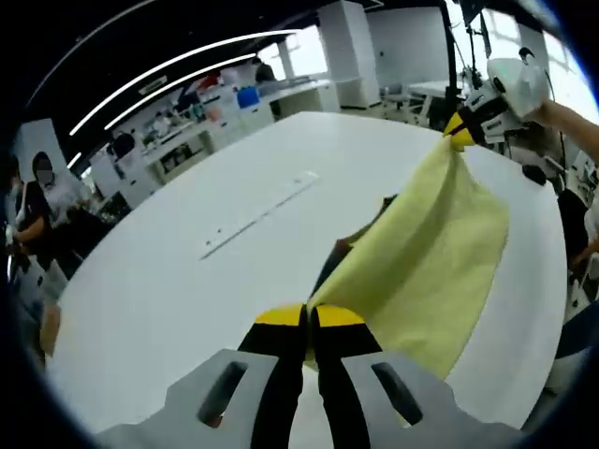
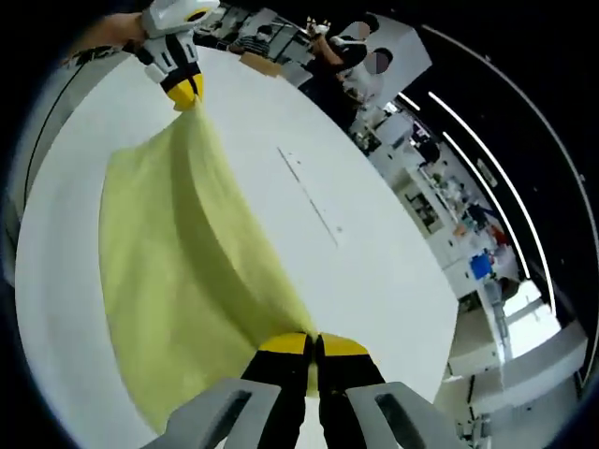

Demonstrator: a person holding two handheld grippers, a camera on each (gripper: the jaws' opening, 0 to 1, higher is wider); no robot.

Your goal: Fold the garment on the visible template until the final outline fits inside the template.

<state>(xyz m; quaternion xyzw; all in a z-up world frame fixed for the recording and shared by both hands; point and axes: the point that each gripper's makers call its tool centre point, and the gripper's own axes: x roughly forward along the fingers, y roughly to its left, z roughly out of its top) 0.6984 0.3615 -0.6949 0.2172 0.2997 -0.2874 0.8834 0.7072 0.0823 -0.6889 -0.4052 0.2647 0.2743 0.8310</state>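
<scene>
Above the white table point(image 1: 168, 271), the yellow garment point(image 1: 421, 271) hangs stretched between both grippers, its taut edge running gripper to gripper. Left gripper point(image 1: 309, 318) and right gripper point(image 2: 312, 346) each pinch one end. A dark patch beneath is possibly the template.

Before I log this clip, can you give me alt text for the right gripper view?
A pale yellow cloth garment is stretched in the air between two yellow-tipped grippers: the right gripper pinches one corner at the bottom, the left gripper grips the far corner at top. Below it lies a round white table, with a cluttered room behind.
</scene>
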